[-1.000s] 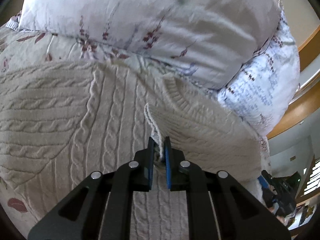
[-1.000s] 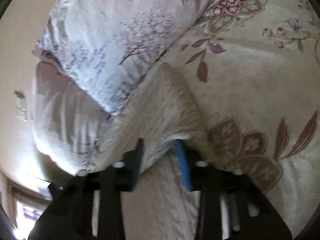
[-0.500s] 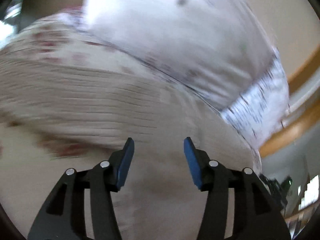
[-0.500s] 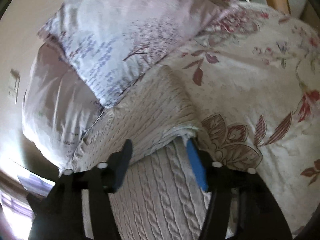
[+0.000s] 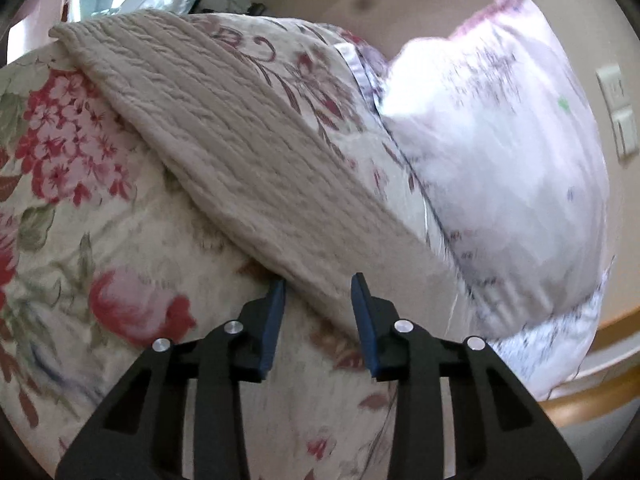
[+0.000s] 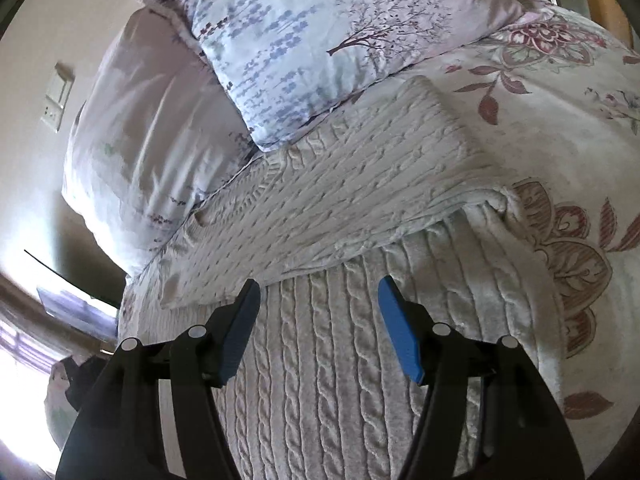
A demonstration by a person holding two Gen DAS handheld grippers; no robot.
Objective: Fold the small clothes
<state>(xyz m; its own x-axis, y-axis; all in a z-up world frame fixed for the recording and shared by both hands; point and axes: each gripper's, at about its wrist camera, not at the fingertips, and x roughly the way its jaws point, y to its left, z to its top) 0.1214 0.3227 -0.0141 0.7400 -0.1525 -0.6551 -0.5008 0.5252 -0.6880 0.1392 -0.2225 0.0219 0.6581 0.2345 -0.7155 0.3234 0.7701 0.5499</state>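
Note:
A cream cable-knit sweater [image 6: 360, 208] lies flat on a floral bedspread [image 6: 560, 120], with one part folded across its body. My right gripper [image 6: 318, 296] is open and empty, hovering just above the folded edge. In the left wrist view the sweater [image 5: 248, 160] runs diagonally from upper left toward the fingers. My left gripper [image 5: 318, 292] is open and empty, its tips at the sweater's near edge.
Two pillows lie beyond the sweater: a pale one [image 6: 152, 128] and one with a blue and tree print [image 6: 320, 32]; the pale pillow also shows in the left wrist view [image 5: 500, 168]. A wooden bed frame [image 5: 592, 392] runs at lower right. Wall switches [image 6: 58, 96] are on the left.
My left gripper let go of the sweater's edge, opened, and swung left to the sweater's other side. My right gripper opened wider and pulled back from the fold.

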